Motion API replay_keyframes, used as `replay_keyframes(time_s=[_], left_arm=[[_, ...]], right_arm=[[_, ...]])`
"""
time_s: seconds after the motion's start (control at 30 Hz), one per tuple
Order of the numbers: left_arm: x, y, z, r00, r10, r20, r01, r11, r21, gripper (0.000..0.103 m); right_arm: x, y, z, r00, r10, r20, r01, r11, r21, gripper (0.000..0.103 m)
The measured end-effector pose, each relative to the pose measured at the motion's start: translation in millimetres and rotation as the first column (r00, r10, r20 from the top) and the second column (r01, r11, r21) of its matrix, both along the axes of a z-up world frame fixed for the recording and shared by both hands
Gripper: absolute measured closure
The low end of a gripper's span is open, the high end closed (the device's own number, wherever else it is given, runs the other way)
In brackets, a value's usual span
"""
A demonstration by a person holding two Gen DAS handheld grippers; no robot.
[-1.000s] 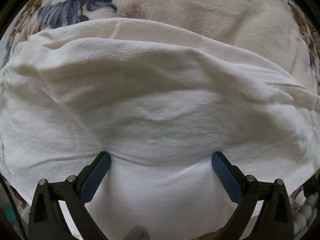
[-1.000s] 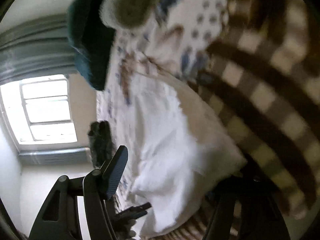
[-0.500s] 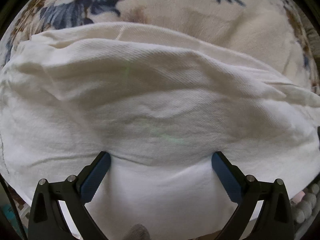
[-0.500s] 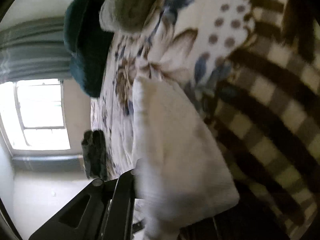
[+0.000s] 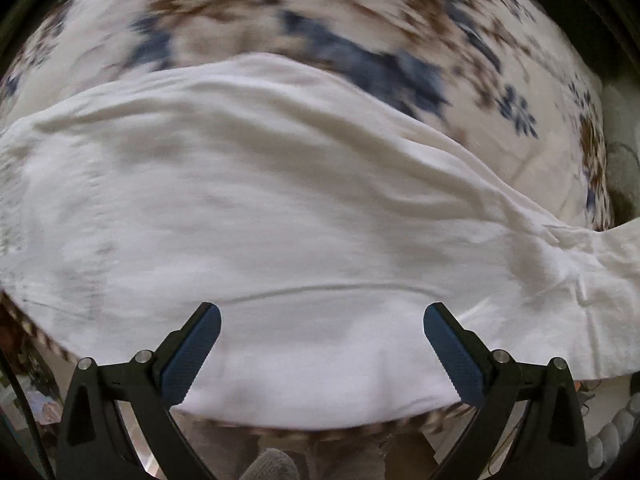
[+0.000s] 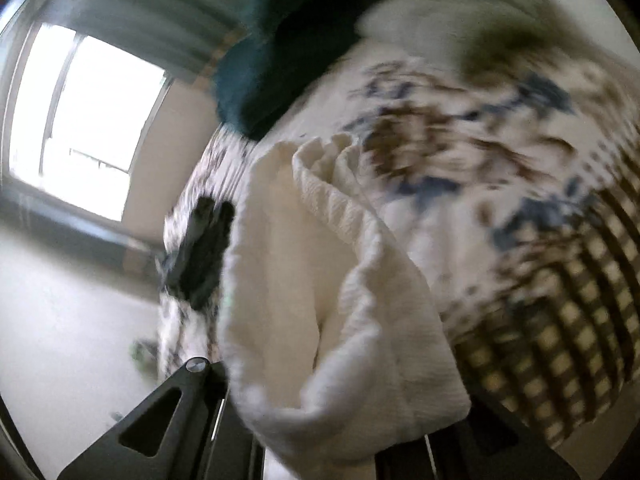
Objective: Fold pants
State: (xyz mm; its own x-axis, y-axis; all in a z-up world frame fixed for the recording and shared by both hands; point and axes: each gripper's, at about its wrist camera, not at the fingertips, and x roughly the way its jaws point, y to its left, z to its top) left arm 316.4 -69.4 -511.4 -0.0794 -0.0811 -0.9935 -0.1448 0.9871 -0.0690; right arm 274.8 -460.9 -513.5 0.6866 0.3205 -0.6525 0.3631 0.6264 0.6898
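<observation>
The white textured pants lie spread over a floral blanket and fill most of the left wrist view. My left gripper is open, its blue-padded fingers wide apart just above the near part of the cloth, holding nothing. In the right wrist view a bunched end of the pants with its ribbed waistband is lifted between the black fingers of my right gripper, which is shut on it; the fingertips are hidden by cloth. The view is blurred.
The floral cream, blue and brown blanket covers the bed. A brown checked cloth lies at the bed's edge. A dark teal pillow and an olive cushion sit at the far end. A dark folded garment lies near a bright window.
My right gripper has closed on the end of the pants and lifted it, swinging the view. My left gripper stayed open and pulled back, so more blanket shows beyond the pants.
</observation>
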Motion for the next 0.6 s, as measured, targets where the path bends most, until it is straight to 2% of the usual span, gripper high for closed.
replay_keyframes(time_s=[0.13,0.23,0.3,0.37,0.5,0.57,0.6], left_arm=[[-18.6,70.7,15.9,0.998,0.067,0.021,-0.067,0.998,0.014,0.0],[-35.2,120.8,22.1,0.991,0.129,0.025,-0.13,0.991,0.025,0.0],[-47.7,157.0,24.9,0.986,0.164,0.028,-0.166,0.985,0.048,0.0],[-57.5,182.0,27.1,0.983,0.183,0.034,-0.185,0.98,0.069,0.0],[-67.7,227.6,38.7,0.977,0.203,0.069,-0.21,0.972,0.108,0.0],[-65.6,242.3,45.8,0.976,0.195,0.099,-0.206,0.972,0.115,0.0],[-63.2,244.3,48.8,0.975,0.189,0.113,-0.202,0.972,0.117,0.0]], right_arm=[[16.1,108.0,9.7,0.992,0.12,-0.026,-0.122,0.988,-0.096,0.095],[32.6,204.6,-5.8,0.97,0.234,-0.067,-0.242,0.955,-0.172,0.095],[33.5,270.3,-30.9,0.944,0.308,-0.116,-0.326,0.923,-0.206,0.095],[35.9,333.7,-58.9,0.906,0.381,-0.187,-0.419,0.873,-0.252,0.095],[24.5,421.8,-90.6,0.833,0.47,-0.292,-0.551,0.756,-0.354,0.093],[18.7,454.0,-103.7,0.777,0.495,-0.39,-0.625,0.682,-0.381,0.084],[18.8,456.9,-106.7,0.764,0.499,-0.409,-0.64,0.666,-0.383,0.075]])
